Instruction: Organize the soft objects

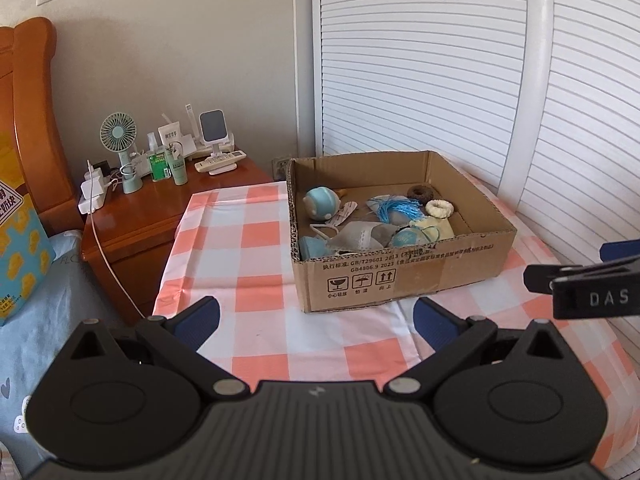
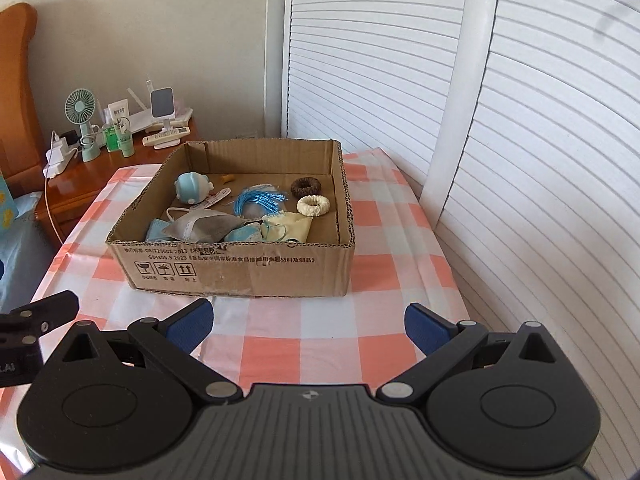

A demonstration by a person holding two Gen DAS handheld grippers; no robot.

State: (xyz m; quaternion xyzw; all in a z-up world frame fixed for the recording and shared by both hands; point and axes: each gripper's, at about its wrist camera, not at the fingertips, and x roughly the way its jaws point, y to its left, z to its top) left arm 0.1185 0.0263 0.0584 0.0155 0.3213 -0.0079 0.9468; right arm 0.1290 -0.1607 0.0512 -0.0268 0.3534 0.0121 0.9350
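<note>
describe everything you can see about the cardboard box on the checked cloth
The cardboard box is a shallow, open-topped tray of brown corrugated card with cut edges. Its near wall carries black printed text and handling symbols, with a strip of clear tape across it. It sits flat on the orange-and-white checked cloth, slightly skewed to the table edge, ahead of both open grippers, which do not touch it. Inside lie soft items: a blue round plush, face masks, a blue tassel, a brown and a cream scrunchie.

Green fan (image 1: 118, 136), remote (image 1: 221, 161) on wooden nightstand (image 1: 152, 216) (beside checkered tablecloth (image 1: 248, 240)).
</note>
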